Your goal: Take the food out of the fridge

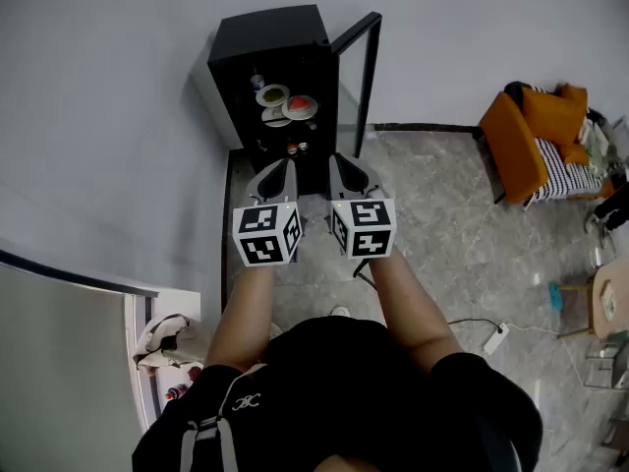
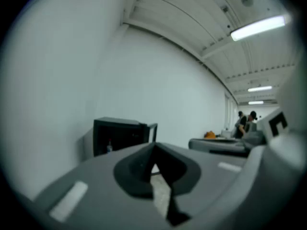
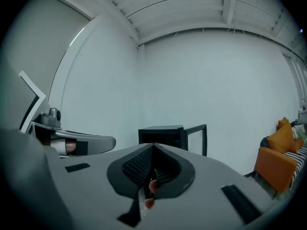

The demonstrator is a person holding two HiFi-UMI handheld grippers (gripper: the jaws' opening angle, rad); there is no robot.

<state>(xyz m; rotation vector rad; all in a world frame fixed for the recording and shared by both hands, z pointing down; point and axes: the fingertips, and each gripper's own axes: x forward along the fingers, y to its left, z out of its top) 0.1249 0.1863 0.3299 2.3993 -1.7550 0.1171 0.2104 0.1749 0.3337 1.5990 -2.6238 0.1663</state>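
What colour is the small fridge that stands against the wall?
The fridge is black, best seen in the head view.

- Fridge (image 1: 265, 32) front open, facing out; door (image 1: 371, 67) swung out right, edging that side.
- Plates (image 1: 273, 94) crowd the shelves inside.
- Wall (image 1: 108, 116) close along the left.

A bare, lab-like room: white walls (image 1: 98, 116), strip lights (image 2: 256, 27), orange sofa (image 1: 521, 141), black fridge (image 1: 265, 42).

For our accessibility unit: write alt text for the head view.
From above, a person holds the left gripper and right gripper side by side toward a small black fridge, its door open, with plates of food inside. An orange sofa stands at right.
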